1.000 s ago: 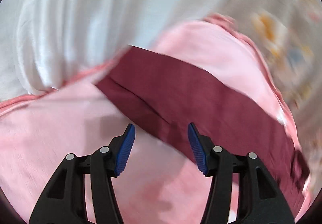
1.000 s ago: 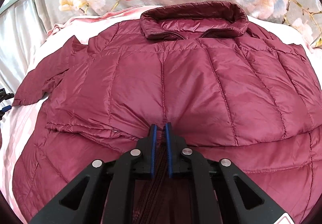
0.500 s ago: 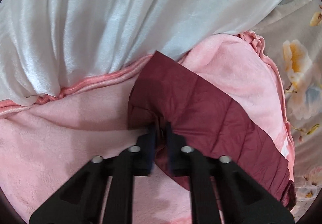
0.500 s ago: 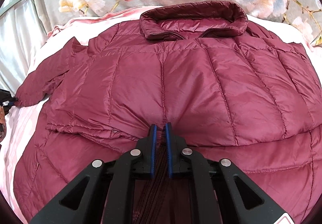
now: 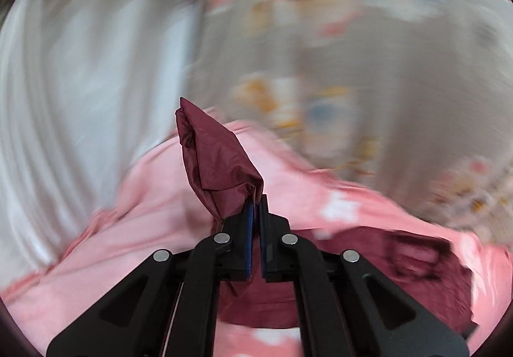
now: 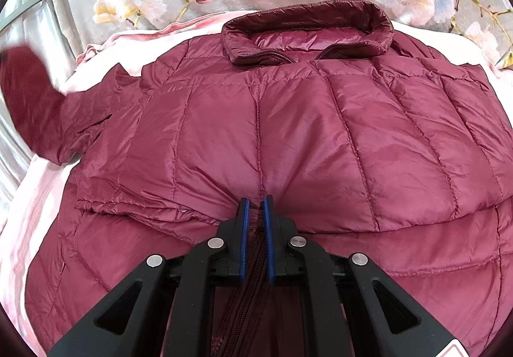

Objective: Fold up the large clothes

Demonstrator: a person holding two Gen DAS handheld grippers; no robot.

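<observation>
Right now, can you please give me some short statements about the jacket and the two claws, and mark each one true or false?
1. The left claw is shut on the sleeve. True.
2. The jacket is blue. False: it is dark red.
3. The right claw is wide open above the collar. False: it is shut on the jacket's folded edge, at the zipper.
4. The sleeve end is lifted off the pink blanket. True.
5. The jacket's collar lies nearest the right claw. False: it lies at the far side.
</observation>
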